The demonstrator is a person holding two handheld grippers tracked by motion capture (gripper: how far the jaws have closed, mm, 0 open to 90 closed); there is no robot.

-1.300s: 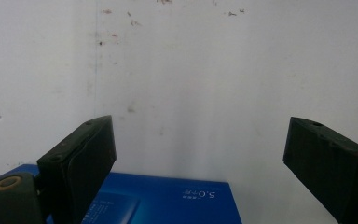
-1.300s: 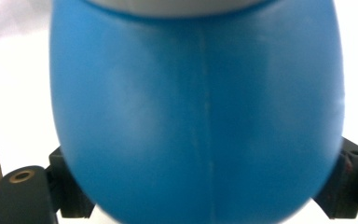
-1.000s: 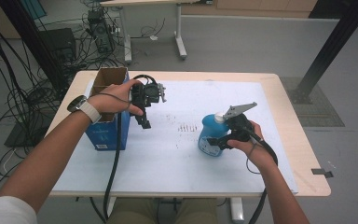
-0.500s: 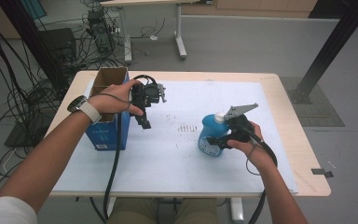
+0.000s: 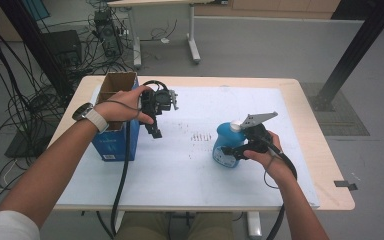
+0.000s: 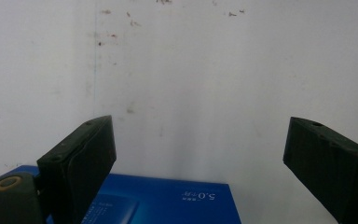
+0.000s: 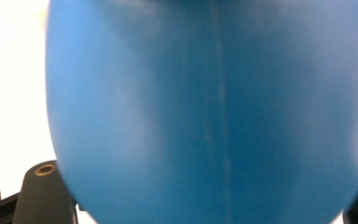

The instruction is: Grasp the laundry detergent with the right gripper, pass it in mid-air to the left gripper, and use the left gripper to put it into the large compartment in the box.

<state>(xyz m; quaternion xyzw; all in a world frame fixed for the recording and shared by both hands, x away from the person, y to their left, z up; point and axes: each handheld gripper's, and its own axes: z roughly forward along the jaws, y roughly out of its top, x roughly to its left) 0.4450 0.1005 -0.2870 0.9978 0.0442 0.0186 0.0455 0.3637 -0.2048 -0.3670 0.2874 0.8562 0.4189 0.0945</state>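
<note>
The blue bottle (image 5: 226,147) with its pale cap stands upright on the white table cover (image 5: 180,165), directly in front of the right gripper (image 5: 236,150) and between its jaws. In the right gripper view the bottle's rounded blue body (image 7: 209,112) is pressed so near the camera that it blurs, with the gripper's black base showing at either bottom corner.

The step in hand looks like taking hold of the bottle. The right gripper's jaws have just been closing with the bottle between them. Whether the pads already press on its sides cannot be told, since the bottle hides them. The next move calls for a firm, even squeeze low on the body before any lift, because a round plastic wall could slip or tip if it is pinched off-centre.

Well away to that gripper's left, the left gripper (image 5: 156,131) hovers above the cover just beside an open-topped blue cardboard box (image 5: 116,140). Its jaws stand wide apart with nothing between them, and the box's blue face (image 6: 168,205) lies below them in the left gripper view.

Against the earlier frame, both hands, the bottle and the box sit where they were; only the right jaws have narrowed.
</note>
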